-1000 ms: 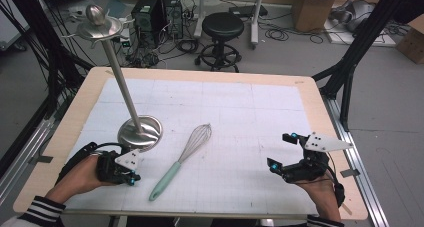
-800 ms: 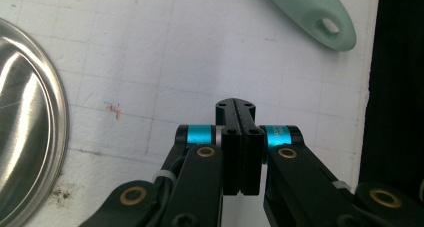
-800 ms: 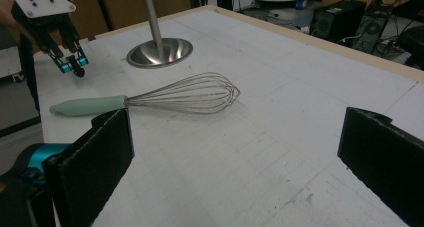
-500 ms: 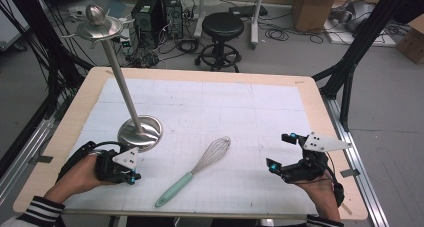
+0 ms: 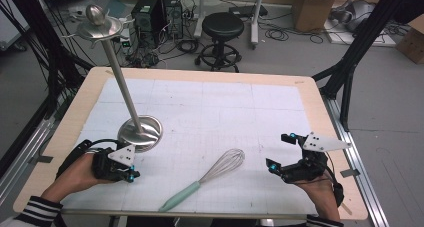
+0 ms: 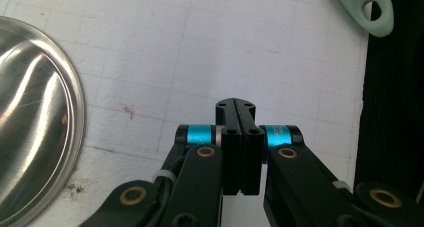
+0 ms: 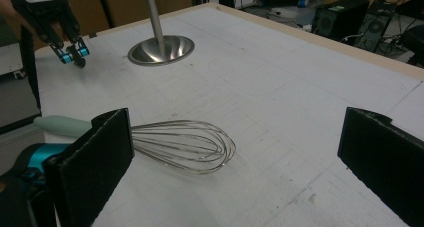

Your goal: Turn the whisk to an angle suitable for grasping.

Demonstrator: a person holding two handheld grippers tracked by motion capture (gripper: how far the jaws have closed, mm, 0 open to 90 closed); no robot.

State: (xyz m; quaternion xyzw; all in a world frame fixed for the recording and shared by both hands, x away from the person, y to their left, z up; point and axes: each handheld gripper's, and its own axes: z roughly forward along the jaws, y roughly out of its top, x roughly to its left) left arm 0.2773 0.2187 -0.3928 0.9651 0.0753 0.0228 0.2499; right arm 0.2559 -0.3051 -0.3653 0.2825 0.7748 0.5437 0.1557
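Note:
A wire whisk with a mint-green handle lies flat on the white mat near the front edge, between the two hands. My left gripper rests at the front left, shut with nothing in it; in the left gripper view its jaws meet over bare mat. My right gripper sits at the front right, open and empty, pointing at the whisk's wire head, which lies a little ahead of its pads. The whisk handle's end shows at the top right of the left gripper view.
A tall steel stand rises from a round base just beyond the left gripper, with a pole leaning back to a top plate. The base lies close to the left jaws. The wooden table rim frames the mat.
The whisk has slid to the right and slightly toward the front edge, its head turning toward the right gripper. Both hands and grippers have stayed where they were.

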